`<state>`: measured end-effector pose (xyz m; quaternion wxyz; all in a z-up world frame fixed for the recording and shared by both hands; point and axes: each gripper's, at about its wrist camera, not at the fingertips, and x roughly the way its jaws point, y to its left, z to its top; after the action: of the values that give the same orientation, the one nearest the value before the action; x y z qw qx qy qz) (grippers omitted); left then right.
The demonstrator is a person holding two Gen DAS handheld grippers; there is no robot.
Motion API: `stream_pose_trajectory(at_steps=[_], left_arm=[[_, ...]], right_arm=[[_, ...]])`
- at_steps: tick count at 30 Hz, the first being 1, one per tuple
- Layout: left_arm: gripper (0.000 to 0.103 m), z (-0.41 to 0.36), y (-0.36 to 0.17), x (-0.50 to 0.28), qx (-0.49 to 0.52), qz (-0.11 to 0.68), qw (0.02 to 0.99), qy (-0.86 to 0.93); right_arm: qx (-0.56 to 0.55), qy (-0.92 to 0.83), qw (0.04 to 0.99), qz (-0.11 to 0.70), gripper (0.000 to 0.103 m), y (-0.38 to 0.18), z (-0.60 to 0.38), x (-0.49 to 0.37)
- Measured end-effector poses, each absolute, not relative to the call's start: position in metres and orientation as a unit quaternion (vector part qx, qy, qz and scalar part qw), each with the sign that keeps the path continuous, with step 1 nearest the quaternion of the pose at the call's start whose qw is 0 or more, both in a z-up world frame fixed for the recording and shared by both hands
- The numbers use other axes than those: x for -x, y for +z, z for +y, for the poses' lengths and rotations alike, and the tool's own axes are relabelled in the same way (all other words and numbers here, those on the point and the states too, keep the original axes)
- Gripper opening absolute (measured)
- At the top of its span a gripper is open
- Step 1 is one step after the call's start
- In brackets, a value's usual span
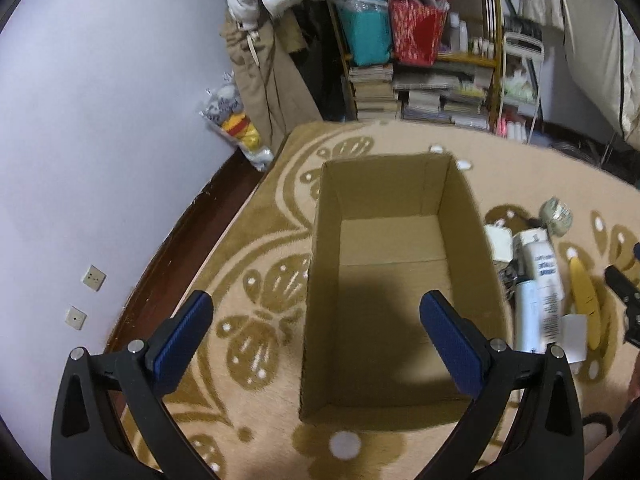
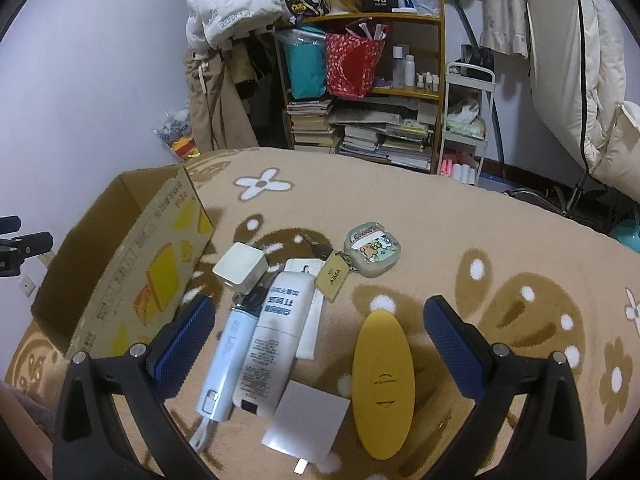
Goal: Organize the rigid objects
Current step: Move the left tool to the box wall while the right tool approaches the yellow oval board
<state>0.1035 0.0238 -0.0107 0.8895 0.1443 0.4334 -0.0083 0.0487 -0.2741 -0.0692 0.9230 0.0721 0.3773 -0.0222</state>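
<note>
While nothing is held yet, the cardboard box [image 1: 394,288] is seen right under and ahead of the left gripper [image 1: 316,332], whose jaws are spread wide over the box's bare inside. Below the right gripper [image 2: 318,334], also wide open, the clutter is laid out on the carpet [image 2: 460,216]: a yellow oval case [image 2: 382,384] between its fingers, two white tubes [image 2: 260,344] toward its left finger, a white cube charger [image 2: 240,268], a keychain tag [image 2: 333,278] and a small cartoon case [image 2: 373,249] further ahead. A bookshelf [image 2: 360,92] is seen beyond.
</note>
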Motion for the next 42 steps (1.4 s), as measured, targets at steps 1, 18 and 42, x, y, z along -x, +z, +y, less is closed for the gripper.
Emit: stream_pose_trajectory(at_steps=[1,18,42], left_arm=[[0.102,0.024,-0.015,-0.110,-0.151,0.442,0.884,-0.008],[0.102,0.041,-0.076,-0.157,-0.149,0.523,0.839,0.030],[0.088,0.052,-0.099,-0.166,-0.145,0.572,0.805,0.055]], right_arm=[[-0.070,-0.023,0.922,0.381,0.103,-0.070,-0.275,-0.052],[-0.066,-0.034,0.899,0.431,0.103,-0.104,-0.286,-0.078],[-0.121,-0.088,0.830,0.538,0.097,-0.160,-0.318,-0.094]])
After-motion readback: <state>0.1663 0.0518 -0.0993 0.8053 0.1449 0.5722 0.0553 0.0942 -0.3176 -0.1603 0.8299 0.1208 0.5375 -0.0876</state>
